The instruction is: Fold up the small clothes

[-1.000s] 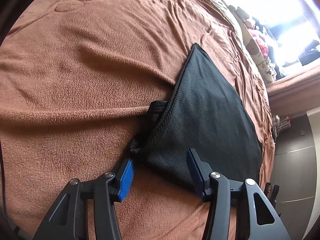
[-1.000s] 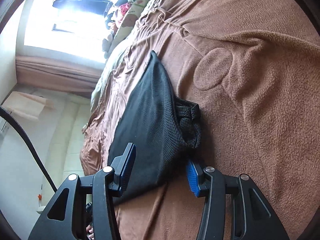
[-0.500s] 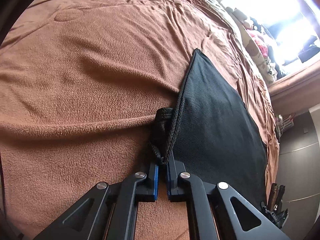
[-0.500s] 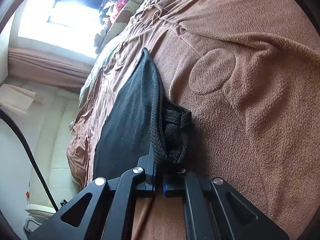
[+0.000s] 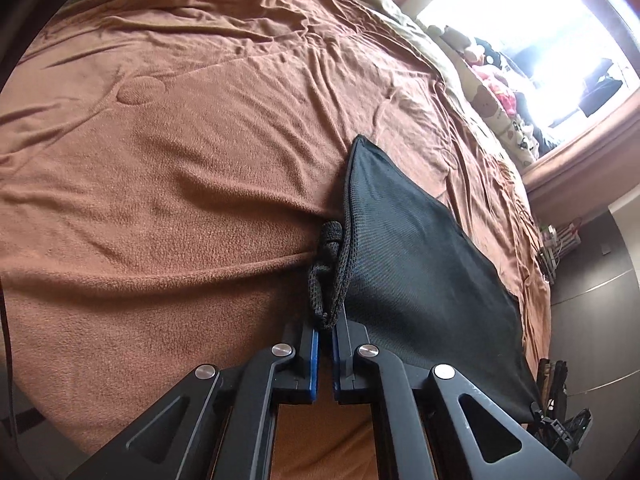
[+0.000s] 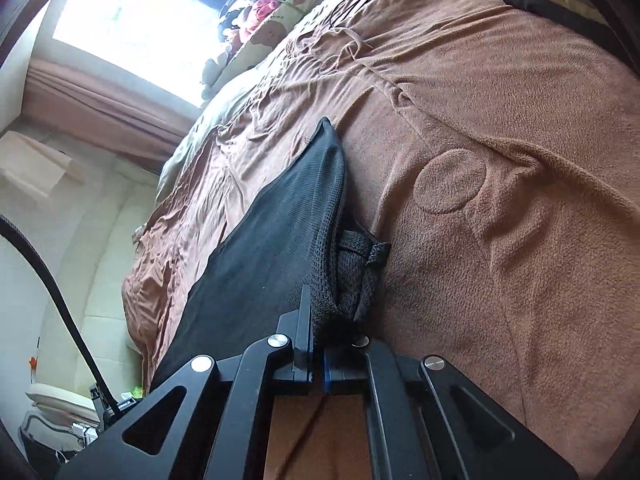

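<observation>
A black mesh garment point(image 5: 416, 256) lies on a brown fleece blanket point(image 5: 168, 184); it also shows in the right wrist view point(image 6: 276, 252). My left gripper point(image 5: 325, 330) is shut on the garment's near corner, with bunched mesh rising from between its blue pads. My right gripper point(image 6: 318, 344) is shut on the other near corner, where folded mesh bulges to the right of the fingers. The gripped edge is lifted slightly off the blanket. The far tip of the garment rests on the bed.
The brown blanket point(image 6: 500, 168) covers the bed with wrinkles and a round embossed patch point(image 6: 450, 182). Stuffed toys and a patterned pillow point(image 5: 496, 108) lie by the bright window. A black cable point(image 6: 52, 280) hangs at the left. A dark floor lies beyond the bed edge point(image 5: 580, 320).
Both grippers went from open around the garment's near corners to shut on them. The gripped edge has since lifted and the cameras have pulled back a little.
</observation>
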{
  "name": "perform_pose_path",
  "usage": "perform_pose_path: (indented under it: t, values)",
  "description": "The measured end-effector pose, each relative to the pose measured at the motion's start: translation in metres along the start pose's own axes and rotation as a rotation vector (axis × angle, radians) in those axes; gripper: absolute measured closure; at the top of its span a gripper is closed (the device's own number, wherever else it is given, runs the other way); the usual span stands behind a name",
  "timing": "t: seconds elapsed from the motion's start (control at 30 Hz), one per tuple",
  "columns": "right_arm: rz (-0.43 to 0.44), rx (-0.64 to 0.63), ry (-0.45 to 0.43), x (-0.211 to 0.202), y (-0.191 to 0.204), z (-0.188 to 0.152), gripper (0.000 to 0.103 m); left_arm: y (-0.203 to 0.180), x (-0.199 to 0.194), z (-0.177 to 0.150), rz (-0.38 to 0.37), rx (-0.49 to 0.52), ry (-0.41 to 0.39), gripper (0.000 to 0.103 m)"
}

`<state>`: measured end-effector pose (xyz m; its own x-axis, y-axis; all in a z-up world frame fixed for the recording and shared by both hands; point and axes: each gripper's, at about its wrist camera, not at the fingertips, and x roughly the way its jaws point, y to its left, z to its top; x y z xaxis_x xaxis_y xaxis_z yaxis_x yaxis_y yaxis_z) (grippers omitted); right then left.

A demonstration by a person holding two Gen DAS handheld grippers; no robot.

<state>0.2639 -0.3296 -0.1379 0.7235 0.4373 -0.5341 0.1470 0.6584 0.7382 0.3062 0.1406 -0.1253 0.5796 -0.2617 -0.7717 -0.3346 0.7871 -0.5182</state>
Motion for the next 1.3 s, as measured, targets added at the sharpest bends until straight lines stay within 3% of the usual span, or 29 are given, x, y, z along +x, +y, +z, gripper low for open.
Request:
perform_pose_path:
  t: [0.6, 0.93, 1.0, 1.17, 1.3]
  values:
    - [-0.059, -0.024, 0.080, -0.067, -0.003, -0.051, 0.103, 0.041, -0.050, -0.045, -0.028, -0.013, 0.018, 0.099]
    - [-0.173, -0.084, 0.126, -0.076, 0.008, -0.061, 0.100, 0.067, -0.046, -0.067, -0.067, -0.056, 0.065, 0.098]
    - [-0.207, -0.118, 0.118, -0.081, 0.016, -0.061, 0.100, 0.072, -0.043, -0.070, -0.080, -0.069, 0.064, 0.095]
    - [-0.233, -0.222, 0.103, -0.093, 0.041, -0.063, 0.099, 0.078, -0.040, -0.077, -0.099, -0.082, 0.062, 0.073]
    - [-0.268, -0.252, 0.080, -0.103, 0.050, -0.065, 0.093, 0.080, -0.039, -0.081, -0.110, -0.086, 0.054, 0.066]
